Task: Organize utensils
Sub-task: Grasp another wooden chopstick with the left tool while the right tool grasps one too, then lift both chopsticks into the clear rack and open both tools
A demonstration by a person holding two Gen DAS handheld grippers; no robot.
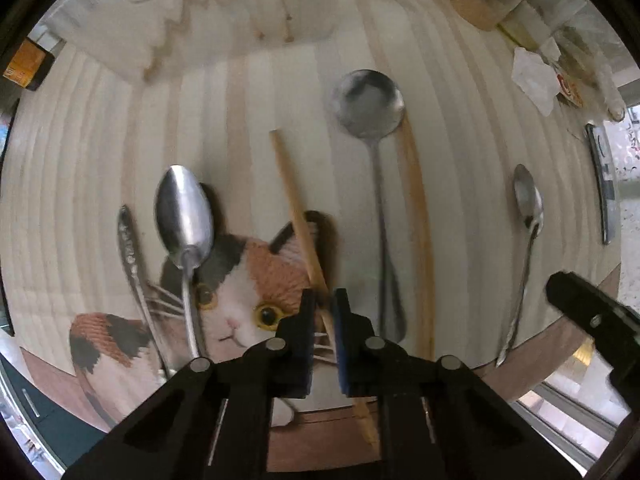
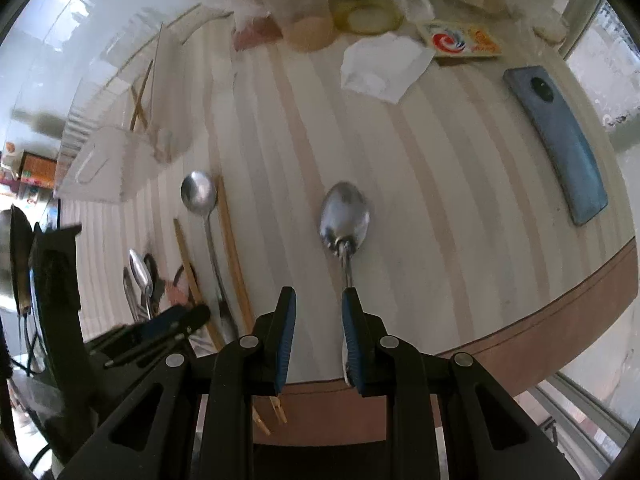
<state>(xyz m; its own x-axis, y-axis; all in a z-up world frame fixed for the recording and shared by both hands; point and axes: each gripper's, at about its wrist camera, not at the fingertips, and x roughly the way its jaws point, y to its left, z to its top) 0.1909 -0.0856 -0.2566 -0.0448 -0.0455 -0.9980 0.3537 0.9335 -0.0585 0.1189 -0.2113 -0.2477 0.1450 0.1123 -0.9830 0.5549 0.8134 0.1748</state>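
Observation:
My left gripper (image 1: pixel 323 304) points down over a cat-picture mat (image 1: pixel 240 280) and is shut on a wooden chopstick (image 1: pixel 292 200) that runs between its pads. A second chopstick (image 1: pixel 416 240) lies beside a round-bowled spoon (image 1: pixel 368 104). On the mat's left side rest an oval spoon (image 1: pixel 184 216) and another metal handle (image 1: pixel 128 248). My right gripper (image 2: pixel 319 312) stands open over a small spoon (image 2: pixel 344 216). That spoon's handle lies along the inside of the right finger (image 2: pixel 354 332), and the left pad is clear of it.
A blue phone (image 2: pixel 560 140) lies at the far right near the round table's brown edge (image 2: pixel 520 320). Crumpled white paper (image 2: pixel 380 64), jars (image 2: pixel 312 12) and a packet (image 2: pixel 460 40) crowd the back. A clear plastic holder (image 2: pixel 104 160) with sticks stands at the left.

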